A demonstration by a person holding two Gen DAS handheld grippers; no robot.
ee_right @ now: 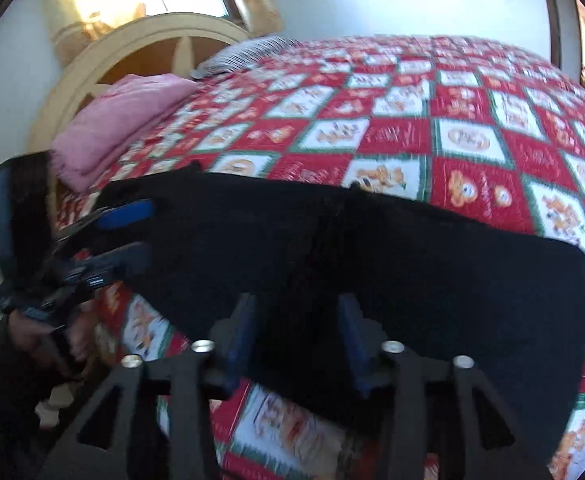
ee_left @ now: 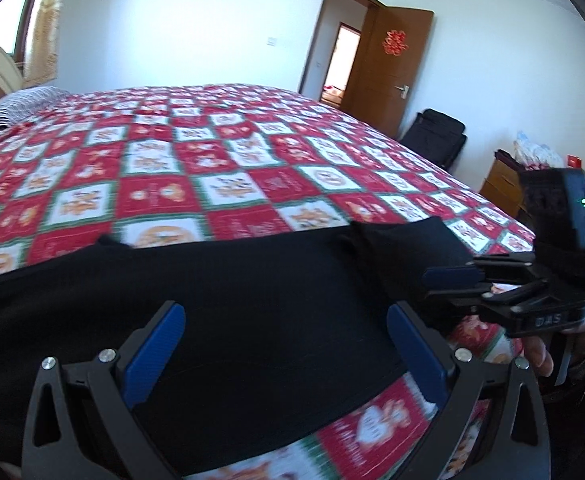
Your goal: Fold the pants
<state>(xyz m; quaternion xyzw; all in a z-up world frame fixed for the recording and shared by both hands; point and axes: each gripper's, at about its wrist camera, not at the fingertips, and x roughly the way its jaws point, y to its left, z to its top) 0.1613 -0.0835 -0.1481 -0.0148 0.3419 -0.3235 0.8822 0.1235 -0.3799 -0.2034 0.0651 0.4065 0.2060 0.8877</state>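
Note:
Black pants lie spread along the near edge of the bed, also in the right wrist view. My left gripper is open, its blue fingers standing wide above the fabric. My right gripper is open too, its fingers over the near hem of the pants. In the left wrist view the right gripper sits at the right end of the pants, fingers close to the cloth. In the right wrist view the left gripper sits at the left end of the pants.
The bed carries a red, white and green patchwork quilt. A pink folded blanket and a striped pillow lie at the headboard. A brown door, a black bag and a wooden cabinet stand beyond the bed.

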